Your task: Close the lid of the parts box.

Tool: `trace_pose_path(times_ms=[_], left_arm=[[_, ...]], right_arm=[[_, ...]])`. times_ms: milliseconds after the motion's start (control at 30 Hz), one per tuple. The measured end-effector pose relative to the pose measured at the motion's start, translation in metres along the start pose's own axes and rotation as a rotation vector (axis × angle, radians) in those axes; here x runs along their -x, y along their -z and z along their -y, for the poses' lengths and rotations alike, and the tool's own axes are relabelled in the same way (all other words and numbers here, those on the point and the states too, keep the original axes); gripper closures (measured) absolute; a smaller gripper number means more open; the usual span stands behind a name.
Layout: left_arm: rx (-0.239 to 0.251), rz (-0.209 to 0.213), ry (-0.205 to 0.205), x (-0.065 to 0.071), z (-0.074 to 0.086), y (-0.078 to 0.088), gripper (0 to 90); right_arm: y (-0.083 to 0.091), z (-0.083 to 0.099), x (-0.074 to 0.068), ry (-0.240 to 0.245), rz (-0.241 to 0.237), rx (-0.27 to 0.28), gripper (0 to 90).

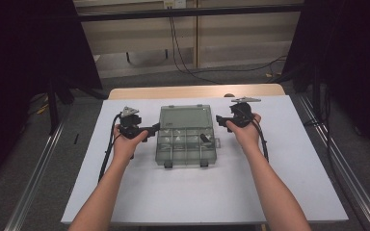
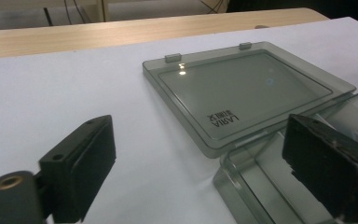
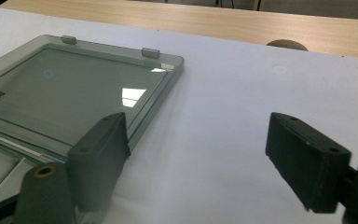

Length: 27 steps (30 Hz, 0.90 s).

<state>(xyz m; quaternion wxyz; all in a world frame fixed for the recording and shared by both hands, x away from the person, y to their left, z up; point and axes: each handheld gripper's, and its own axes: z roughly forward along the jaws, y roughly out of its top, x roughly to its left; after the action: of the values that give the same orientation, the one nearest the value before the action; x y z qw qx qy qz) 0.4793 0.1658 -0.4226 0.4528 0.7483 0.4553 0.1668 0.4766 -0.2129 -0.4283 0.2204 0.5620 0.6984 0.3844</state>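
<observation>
A clear compartment box (image 1: 185,136) lies open in the middle of the white sheet (image 1: 125,192), its lid (image 1: 185,117) flat on the far side. The left gripper (image 1: 153,128) sits at the box's left edge and the right gripper (image 1: 219,120) at its right edge, both with jaws spread and nothing pinched

The open organiser box (image 1: 185,137) lies mid-table on the sheet (image 1: 207,192), left gripper (image 1: 154,128) and right gripper (image 1: 218,120) flanking it, apparently apart.
</observation>
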Motion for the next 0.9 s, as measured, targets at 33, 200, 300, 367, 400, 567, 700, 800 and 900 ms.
trace_pose_path(times_ms=[33, 200, 300, 367, 400, 567, 700, 800, 900], left_arm=[[0.002, -0.002, 0.000, -0.001, -0.001, -0.001, 12.9], [-0.012, -0.022, 0.007, -0.005, -0.003, -0.006, 19.9], [-0.037, -0.034, 0.016, -0.007, -0.005, -0.010, 25.1], [-0.047, -0.029, 0.019, -0.007, -0.007, -0.013, 31.7], [-0.049, -0.039, 0.017, -0.007, -0.007, -0.014, 35.0], [-0.075, -0.044, 0.019, -0.007, -0.011, -0.022, 42.7], [-0.081, -0.053, 0.040, -0.009, -0.012, -0.026, 48.6], [-0.100, -0.053, 0.050, -0.011, -0.010, -0.030, 51.1], [-0.106, -0.054, 0.070, -0.014, -0.007, -0.035, 54.9]], right_arm=[[0.000, 0.000, 0.001, -0.004, -0.004, -0.002, 25.0], [-0.004, 0.002, 0.004, -0.001, 0.005, -0.005, 33.7], [-0.007, 0.003, 0.004, 0.001, 0.003, -0.006, 36.2], [-0.009, 0.004, 0.002, 0.001, 0.010, -0.020, 37.7], [-0.009, 0.004, 0.002, -0.002, 0.006, -0.020, 39.1], [-0.013, 0.004, 0.000, -0.021, 0.004, -0.019, 46.5], [-0.015, 0.005, 0.004, -0.038, -0.001, -0.025, 56.5], [-0.017, 0.006, 0.008, -0.057, -0.017, -0.035, 61.9], [-0.020, 0.008, 0.009, -0.047, -0.025, -0.049, 67.1]])
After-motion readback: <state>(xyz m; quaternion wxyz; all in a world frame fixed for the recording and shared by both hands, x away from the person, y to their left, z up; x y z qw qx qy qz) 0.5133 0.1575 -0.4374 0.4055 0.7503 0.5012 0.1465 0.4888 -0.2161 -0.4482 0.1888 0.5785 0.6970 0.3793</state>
